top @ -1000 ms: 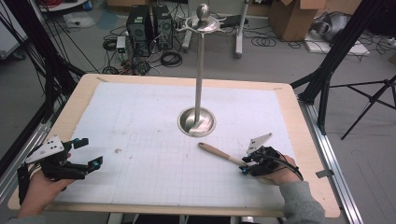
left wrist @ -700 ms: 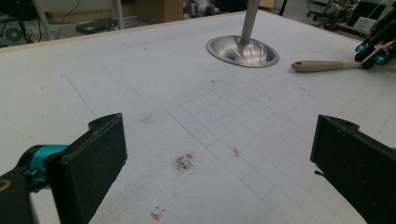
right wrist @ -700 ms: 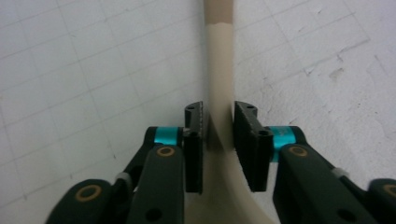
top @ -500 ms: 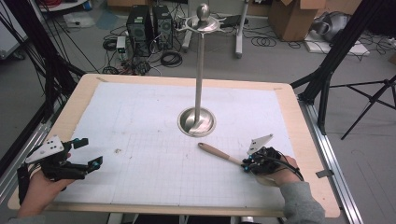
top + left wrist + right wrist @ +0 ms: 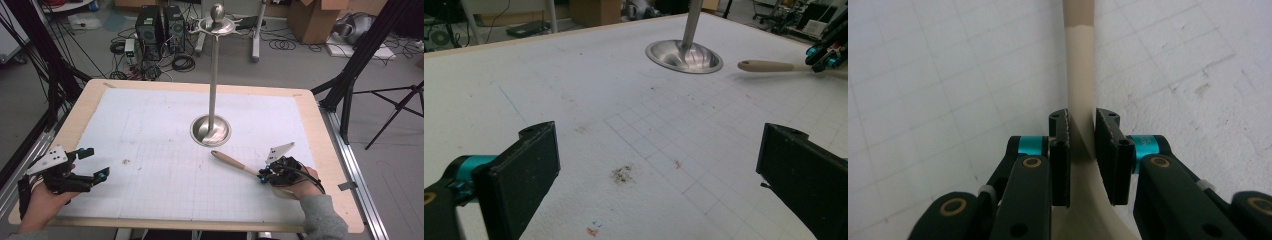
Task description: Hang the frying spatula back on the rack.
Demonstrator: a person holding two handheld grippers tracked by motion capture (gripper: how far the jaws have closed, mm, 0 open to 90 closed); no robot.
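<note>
A kitchen utensil (image 5: 232, 162) with a wooden handle and a beige neck (image 5: 1080, 75) lies on the white mat, its handle pointing at the metal stand. My right gripper (image 5: 261, 175) sits at the front right. Its jaws have just been closing, and in the right gripper view (image 5: 1083, 125) both pads press on the beige neck. At the front left my left gripper (image 5: 95, 163) stands open, with bare mat between its jaws (image 5: 659, 135). The left gripper view also catches the utensil (image 5: 769, 66) and the right gripper (image 5: 824, 50) at the far right.
A tall metal stand rises from a round base (image 5: 210, 131) at the mat's middle and carries a dish with a ball (image 5: 217, 20) on top. The gridded white mat (image 5: 150, 125) covers the wooden table (image 5: 80, 110). Tripods, cables and boxes stand beyond the table.
The right gripper's jaws have narrowed onto the utensil's neck. Both hands and the utensil have kept their places.
</note>
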